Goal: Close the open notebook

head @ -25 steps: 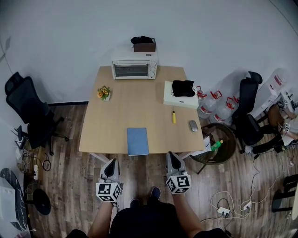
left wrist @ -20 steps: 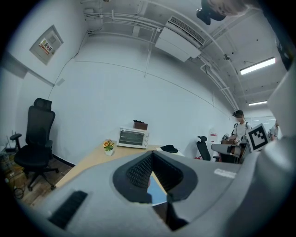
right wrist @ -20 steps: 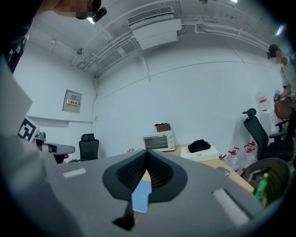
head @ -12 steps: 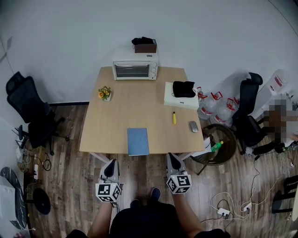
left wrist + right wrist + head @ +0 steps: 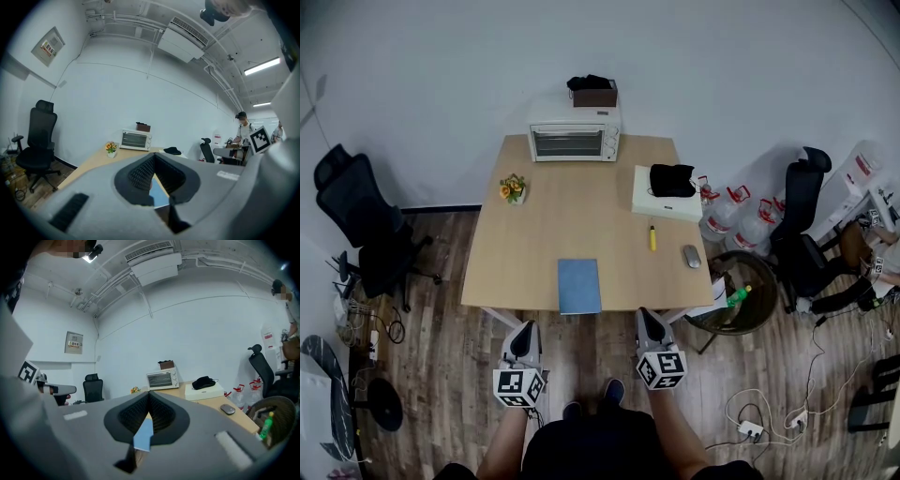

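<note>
Notebook (image 5: 579, 286) status, read near to far: the left gripper (image 5: 525, 330) and right gripper (image 5: 648, 317) hang just short of the table (image 5: 572, 220), each with jaws clenched on nothing, exactly as a second ago, while the book lies flat at the near edge, blue cover up, unmoved. Nothing has changed, so the closing is judged done. Each gripper view shows only a blue sliver past its pads; farther off, the dark item (image 5: 672, 178) on the white box (image 5: 661, 203) is unidentifiable.

Bare tabletop (image 5: 581, 216) around notebook (image 5: 579, 285)
</note>
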Demonstrator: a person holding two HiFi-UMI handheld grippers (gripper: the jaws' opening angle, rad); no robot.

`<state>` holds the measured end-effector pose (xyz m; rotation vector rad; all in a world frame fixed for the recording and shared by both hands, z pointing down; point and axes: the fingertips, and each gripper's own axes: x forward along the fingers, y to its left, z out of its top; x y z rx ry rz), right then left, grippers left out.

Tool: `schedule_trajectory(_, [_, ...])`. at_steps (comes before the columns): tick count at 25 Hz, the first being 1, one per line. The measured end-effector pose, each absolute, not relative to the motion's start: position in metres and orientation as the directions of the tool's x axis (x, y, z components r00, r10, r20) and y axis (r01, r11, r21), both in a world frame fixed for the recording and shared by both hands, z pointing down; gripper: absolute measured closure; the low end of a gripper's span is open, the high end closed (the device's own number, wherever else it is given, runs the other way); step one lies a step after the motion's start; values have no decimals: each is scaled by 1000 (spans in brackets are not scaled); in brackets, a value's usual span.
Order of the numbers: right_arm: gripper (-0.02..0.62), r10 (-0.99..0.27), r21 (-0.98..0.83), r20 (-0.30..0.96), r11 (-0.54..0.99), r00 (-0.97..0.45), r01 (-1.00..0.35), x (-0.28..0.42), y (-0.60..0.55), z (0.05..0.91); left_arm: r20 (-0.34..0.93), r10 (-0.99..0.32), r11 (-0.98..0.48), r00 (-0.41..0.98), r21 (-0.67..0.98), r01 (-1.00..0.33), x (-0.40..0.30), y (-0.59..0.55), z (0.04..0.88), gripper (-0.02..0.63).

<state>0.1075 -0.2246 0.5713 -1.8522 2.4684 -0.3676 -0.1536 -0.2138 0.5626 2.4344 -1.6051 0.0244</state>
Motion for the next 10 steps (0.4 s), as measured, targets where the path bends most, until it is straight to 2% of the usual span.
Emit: schedule_trajectory(10, [584, -944, -204, 133, 272, -302, -940, 107, -230, 572, 143, -906, -371, 397, 179, -911, -151, -218, 564, 603])
